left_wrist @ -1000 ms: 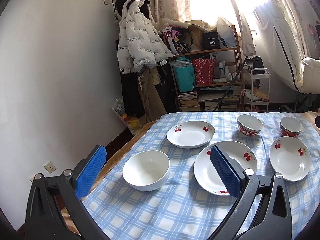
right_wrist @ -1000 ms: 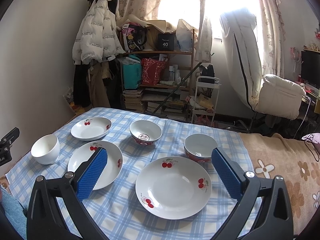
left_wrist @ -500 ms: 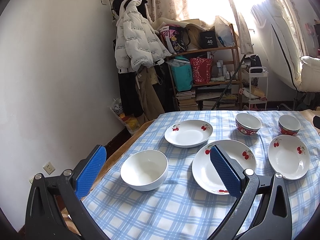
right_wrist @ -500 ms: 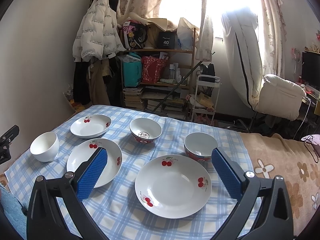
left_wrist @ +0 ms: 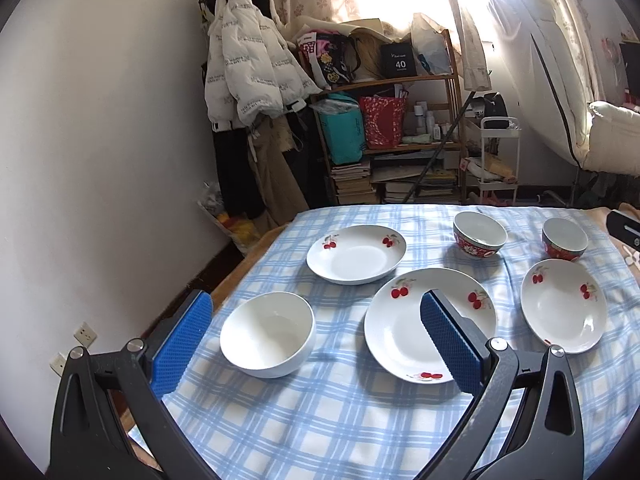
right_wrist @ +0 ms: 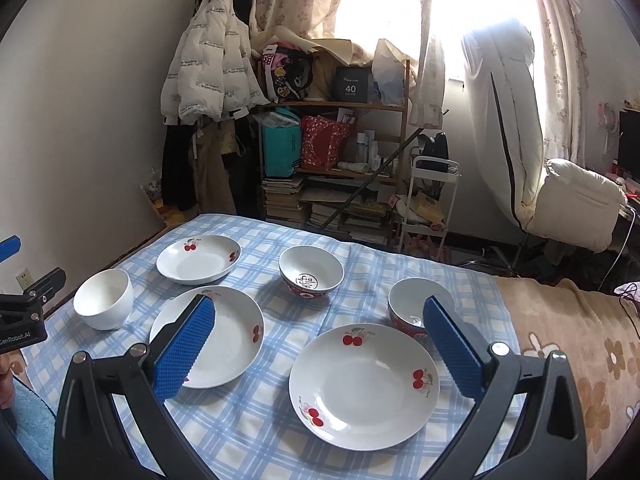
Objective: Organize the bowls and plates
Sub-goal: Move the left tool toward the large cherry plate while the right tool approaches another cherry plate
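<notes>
Tongs, left point(left_wrist: 316, 336) and right point(right_wrist: 320, 344), both wide apart, empty, above plates and bowls on checked cloth point(right_wrist: 360, 264)

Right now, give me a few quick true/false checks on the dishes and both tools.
1. Both tools are open and hold nothing. True: the left tool and the right tool hang over the cloth with their pads wide apart.
2. Three cherry plates lie on the checked cloth. True: the far plate, the middle plate and the near plate.
3. The plates are stacked. False: all three lie apart, none overlapping.
4. The plain white bowl sits on a plate. False: it stands on the cloth beside the middle plate.
5. Both red bowls are upside down. False: the red bowl and the second red bowl stand upright, empty.
</notes>
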### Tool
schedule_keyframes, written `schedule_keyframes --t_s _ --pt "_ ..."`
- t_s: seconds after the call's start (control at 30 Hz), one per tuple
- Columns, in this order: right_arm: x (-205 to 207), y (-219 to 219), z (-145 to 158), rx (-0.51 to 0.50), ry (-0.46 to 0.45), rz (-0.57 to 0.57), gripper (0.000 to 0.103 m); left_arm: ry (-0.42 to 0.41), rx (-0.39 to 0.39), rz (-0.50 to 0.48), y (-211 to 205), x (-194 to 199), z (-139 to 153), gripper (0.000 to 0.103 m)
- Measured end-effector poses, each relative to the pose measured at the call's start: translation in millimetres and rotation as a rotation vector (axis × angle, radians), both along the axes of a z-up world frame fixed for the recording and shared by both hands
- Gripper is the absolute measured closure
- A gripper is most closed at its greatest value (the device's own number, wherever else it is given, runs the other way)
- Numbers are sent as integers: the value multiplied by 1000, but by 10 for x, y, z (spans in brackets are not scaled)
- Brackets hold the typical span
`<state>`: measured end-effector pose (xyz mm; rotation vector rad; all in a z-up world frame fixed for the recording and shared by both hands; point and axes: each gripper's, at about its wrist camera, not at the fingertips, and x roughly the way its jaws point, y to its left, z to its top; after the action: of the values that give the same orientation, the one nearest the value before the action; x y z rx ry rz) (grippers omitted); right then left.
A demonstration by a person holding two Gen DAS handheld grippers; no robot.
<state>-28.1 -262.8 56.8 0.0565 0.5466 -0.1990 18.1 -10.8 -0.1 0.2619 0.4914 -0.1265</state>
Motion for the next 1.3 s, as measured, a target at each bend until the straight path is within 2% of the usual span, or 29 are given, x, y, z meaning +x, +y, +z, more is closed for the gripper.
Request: schedule_keyframes --t_s 0.1,0.3,0.47,0.67,0.83,0.93,1.07,1.3 --pt "172 11 28 2 60 20 0 33 -4 8 -10 120 52 1" --pt "436 77 8 7 103 50 0 117 -1 36 -48 489 97 1" --pt "637 116 22 8 88 46 0 178 2 37 -102 782 81 1" --pt "947 135 39 -2 84 41 0 252 -38 45 -122 1099 4 1" --pt "1204 168 -34 -20 87 51 0 302 -8 38 -259 1327 -171 1" --pt "1318 178 -121 10 96 59 0 339 -16 21 -347 1431 -318 1" --pt "1471 183 -315 43 126 54 0 358 18 11 -458 1520 -511 1" --pt "1644 172 -642 61 199 63 0 461 -9 -4 -502 1663 -848 1"
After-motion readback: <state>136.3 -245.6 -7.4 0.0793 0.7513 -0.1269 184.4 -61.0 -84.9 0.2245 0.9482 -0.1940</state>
